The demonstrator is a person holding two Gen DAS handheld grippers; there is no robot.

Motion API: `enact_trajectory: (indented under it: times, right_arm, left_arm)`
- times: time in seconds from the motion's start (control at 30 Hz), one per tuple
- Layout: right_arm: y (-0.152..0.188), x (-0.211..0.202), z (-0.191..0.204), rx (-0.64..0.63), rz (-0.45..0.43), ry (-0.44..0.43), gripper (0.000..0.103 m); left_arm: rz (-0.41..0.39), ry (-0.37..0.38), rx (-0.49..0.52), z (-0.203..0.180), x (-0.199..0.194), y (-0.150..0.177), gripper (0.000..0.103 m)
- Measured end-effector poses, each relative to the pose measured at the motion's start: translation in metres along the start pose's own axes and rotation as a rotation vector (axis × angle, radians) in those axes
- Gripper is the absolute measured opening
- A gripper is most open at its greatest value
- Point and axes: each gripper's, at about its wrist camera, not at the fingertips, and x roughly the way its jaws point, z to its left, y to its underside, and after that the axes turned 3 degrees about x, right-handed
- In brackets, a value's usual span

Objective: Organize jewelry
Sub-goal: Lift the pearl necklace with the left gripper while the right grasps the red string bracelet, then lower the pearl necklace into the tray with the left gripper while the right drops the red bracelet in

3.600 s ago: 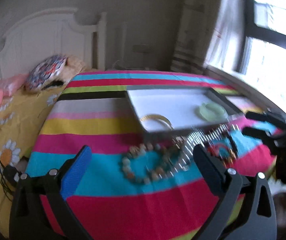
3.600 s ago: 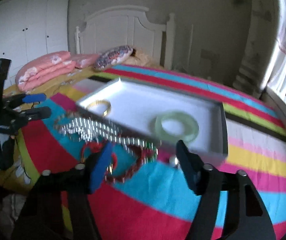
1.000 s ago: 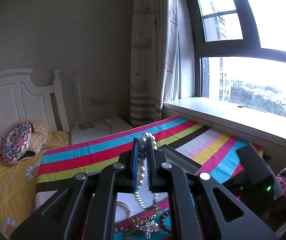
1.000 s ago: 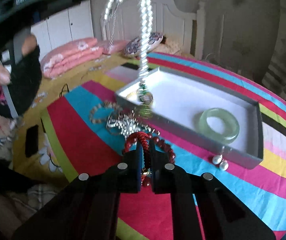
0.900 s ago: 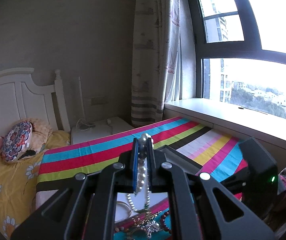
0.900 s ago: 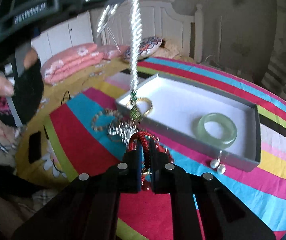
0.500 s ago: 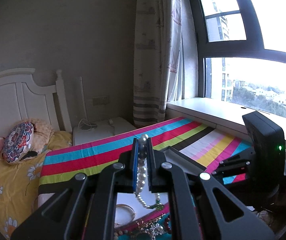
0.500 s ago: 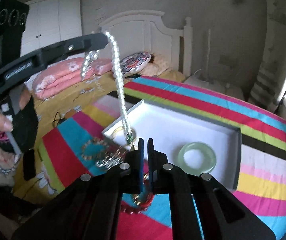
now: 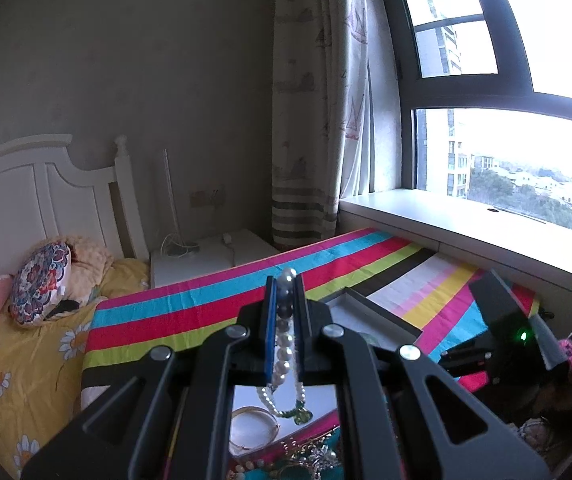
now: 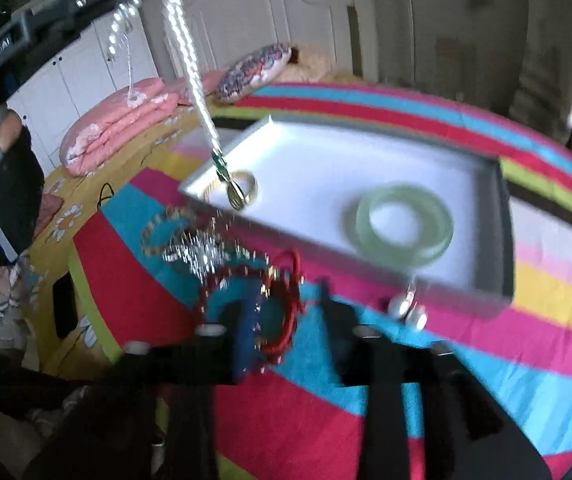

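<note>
In the left wrist view the left gripper (image 9: 286,312) has its fingers (image 9: 271,328) pinching the pearl necklace (image 9: 285,354), held up well above the surface, just as half a second ago; the strand hangs down between them, its green pendant (image 9: 303,416) over the near end of the white tray (image 9: 370,312), close beside the gold bangle (image 9: 254,426) lying inside. The pendant hangs a little further right than before. At the right edge the right gripper (image 9: 502,344) with its green light sits lower and nearer than half a second ago. More jewelry lies heaped on the striped cloth (image 9: 206,300) at the bottom edge. In the right wrist view, which is blurred by motion, the right gripper (image 10: 286,312) has just been opening: its fingers (image 10: 244,328), pressed together half a second ago, now stand spread with nothing pinched, and the red bead bracelet (image 10: 282,300) lies on the surface around and between their tips. The left gripper (image 10: 66,12) reaches in from the upper left with the pearl necklace (image 10: 190,64) dangling from it, the pendant (image 10: 234,194) hanging over the tray (image 10: 502,240) corner above the gold bangle (image 10: 248,184). The green jade bangle (image 10: 404,226) rests in the right part of the tray, two pearl earrings (image 10: 408,310) lie on the cloth just outside its near wall, and a silver piece (image 10: 202,250) and a beaded bracelet (image 10: 166,224) lie left of the red one
</note>
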Motion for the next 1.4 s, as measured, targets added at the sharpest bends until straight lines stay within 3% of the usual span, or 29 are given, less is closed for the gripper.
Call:
enact_trajectory:
  times: [0.03, 0.1, 0.17, 0.37, 0.6, 0.77, 1.0, 1.17, 1.3, 1.33, 1.4]
  right_arm:
    - [0.004, 0.003, -0.002, 0.014, 0.005, -0.01, 0.051]
    - [0.007, 0.01, -0.001, 0.017, 0.015, -0.005, 0.046]
    - [0.008, 0.018, 0.002, 0.012, 0.035, -0.003, 0.007]
    - [-0.009, -0.008, 0.027, -0.072, -0.101, 0.026, 0.007]
    - [-0.052, -0.017, 0.03, -0.095, -0.171, 0.061, 0.007]
    - [-0.079, 0.0, 0.013, -0.062, -0.162, 0.089, 0.007]
    - [-0.106, 0.037, -0.015, 0.067, -0.118, 0.018, 0.007]
    - [-0.116, 0.063, -0.043, 0.12, -0.084, 0.104, 0.008]
    - [-0.112, 0.076, -0.064, 0.174, -0.035, 0.169, 0.01]
    - [-0.109, 0.075, -0.067, 0.187, -0.032, 0.162, 0.012]
    - [-0.104, 0.071, -0.069, 0.194, -0.037, 0.169, 0.038]
  left_arm:
    - [-0.001, 0.001, 0.0, 0.0, 0.0, 0.0, 0.007]
    - [-0.001, -0.001, 0.002, -0.001, 0.0, 0.0, 0.007]
    - [-0.002, -0.003, 0.005, 0.0, 0.001, 0.001, 0.007]
    - [0.0, -0.018, 0.022, 0.002, 0.01, -0.005, 0.007]
    - [0.019, -0.045, 0.037, 0.009, 0.031, -0.016, 0.007]
    - [0.062, -0.08, 0.014, 0.02, 0.055, -0.015, 0.007]
    - [0.119, -0.085, -0.066, 0.034, 0.096, -0.002, 0.007]
    - [0.168, -0.071, -0.092, 0.032, 0.12, 0.013, 0.007]
    - [0.253, -0.029, -0.124, 0.026, 0.143, 0.04, 0.009]
    - [0.284, -0.014, -0.127, 0.023, 0.149, 0.049, 0.01]
    - [0.33, 0.013, -0.136, 0.018, 0.157, 0.063, 0.018]
